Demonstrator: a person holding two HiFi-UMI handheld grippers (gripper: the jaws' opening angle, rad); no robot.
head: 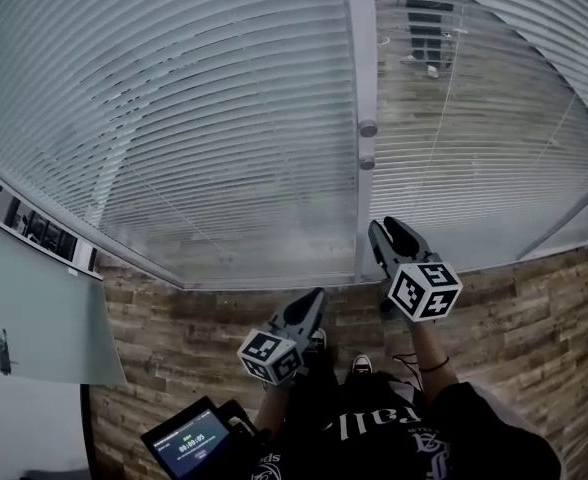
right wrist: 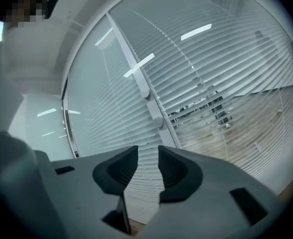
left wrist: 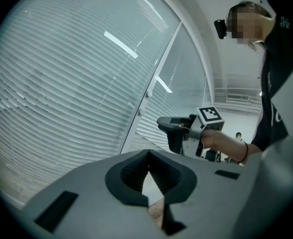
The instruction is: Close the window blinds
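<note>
Slatted window blinds (head: 194, 118) cover a glass wall in two panels split by a white upright post (head: 362, 68). The left panel's slats look mostly turned flat and opaque. The right panel (head: 474, 138) lets the room behind show through. Two round knobs (head: 368, 128) sit on the post, also seen as knobs (right wrist: 158, 122) in the right gripper view. My right gripper (head: 386, 226) is raised just below the knobs, open and empty, a gap showing at the right gripper (right wrist: 147, 156). My left gripper (head: 314, 296) hangs lower and is shut on nothing; its jaws meet at the left gripper (left wrist: 148, 159).
A thin cord (head: 444, 98) hangs down the right panel. A white door panel with a handle (head: 4, 353) stands at the left. A small screen device (head: 189, 440) is at my lower left. Wood-plank floor (head: 174, 338) runs up to the glass.
</note>
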